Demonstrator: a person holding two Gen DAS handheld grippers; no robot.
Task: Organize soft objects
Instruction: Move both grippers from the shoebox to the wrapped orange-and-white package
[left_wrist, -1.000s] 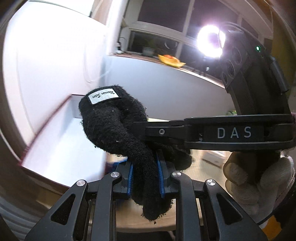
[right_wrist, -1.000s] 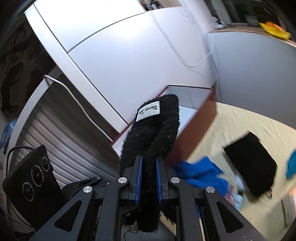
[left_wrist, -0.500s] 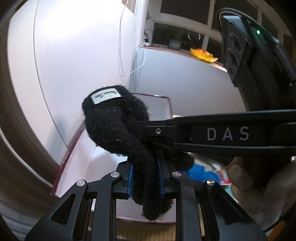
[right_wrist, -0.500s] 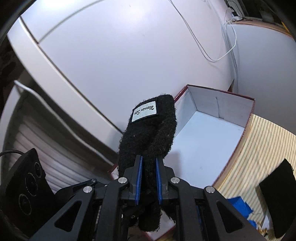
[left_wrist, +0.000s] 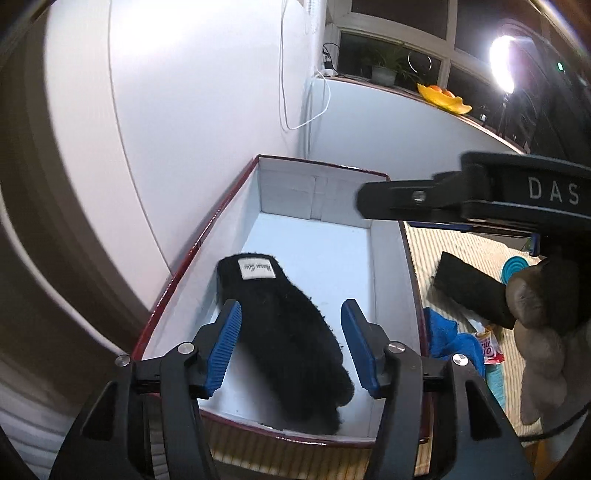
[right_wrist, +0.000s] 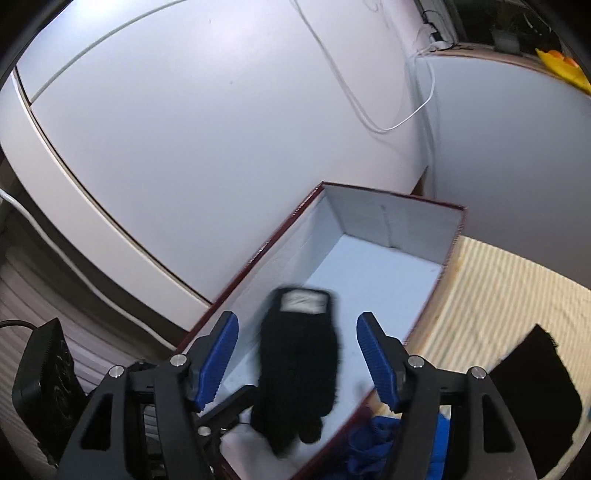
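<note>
Your left hand-held gripper (left_wrist: 290, 343) and right hand-held gripper (right_wrist: 297, 358) both have their jaws opening, blue pads clear of the black glove (left_wrist: 284, 339). The glove lies inside the white-lined box (left_wrist: 384, 266), at its near end, label toward the far wall. Blue cloth (left_wrist: 448, 341) sits just right of the box.
</note>
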